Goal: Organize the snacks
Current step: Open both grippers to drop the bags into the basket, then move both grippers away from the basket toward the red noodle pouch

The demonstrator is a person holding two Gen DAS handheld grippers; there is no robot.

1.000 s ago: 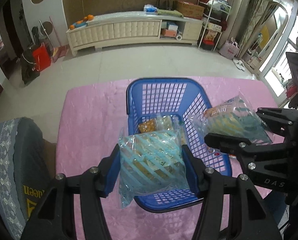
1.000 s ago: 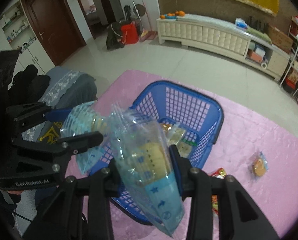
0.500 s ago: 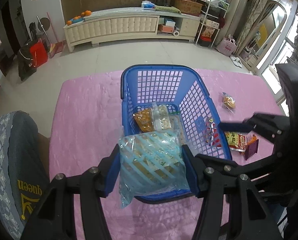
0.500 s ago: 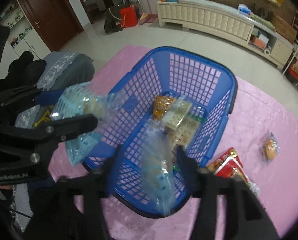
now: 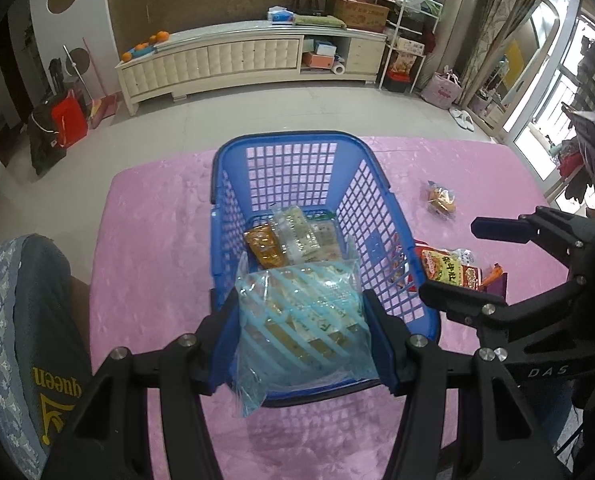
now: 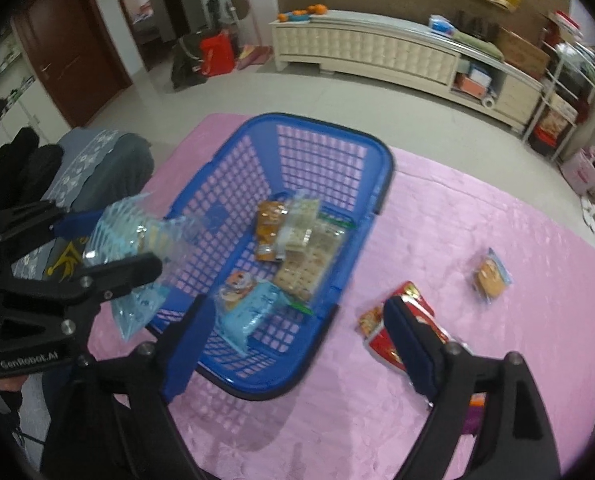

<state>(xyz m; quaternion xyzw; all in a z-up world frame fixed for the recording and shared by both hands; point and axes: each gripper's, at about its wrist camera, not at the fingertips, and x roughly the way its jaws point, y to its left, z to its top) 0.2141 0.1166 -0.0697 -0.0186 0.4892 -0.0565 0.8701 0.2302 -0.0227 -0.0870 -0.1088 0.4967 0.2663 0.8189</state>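
A blue plastic basket (image 5: 289, 136) (image 6: 329, 124) stands on the pink table. My left gripper (image 5: 301, 332) (image 6: 113, 240) is shut on a clear snack bag with light blue stripes (image 5: 301, 312) (image 6: 125, 224), held above the basket's near end. My right gripper (image 6: 297, 340) (image 5: 447, 260) hovers over the basket's right rim; its jaws are opening and no pad touches anything. Below them a light blue snack bag (image 6: 249, 308) lies on the basket floor. Farther in lie an orange packet (image 5: 263, 246) (image 6: 269, 228) and clear cracker packs (image 5: 297, 232) (image 6: 305, 256).
Red snack packets (image 5: 449, 270) (image 6: 401, 320) lie on the pink cloth (image 5: 157, 240) right of the basket, with a purple packet (image 5: 497, 284) beside them. A small clear bag with a round cake (image 5: 441, 198) (image 6: 489, 276) lies farther right. A grey-covered chair (image 5: 17, 320) stands at the table's left edge.
My right gripper let go of its light blue bag, which dropped into the basket. Its jaws spread wide and it drifted right. The left gripper kept its bag and stayed put.
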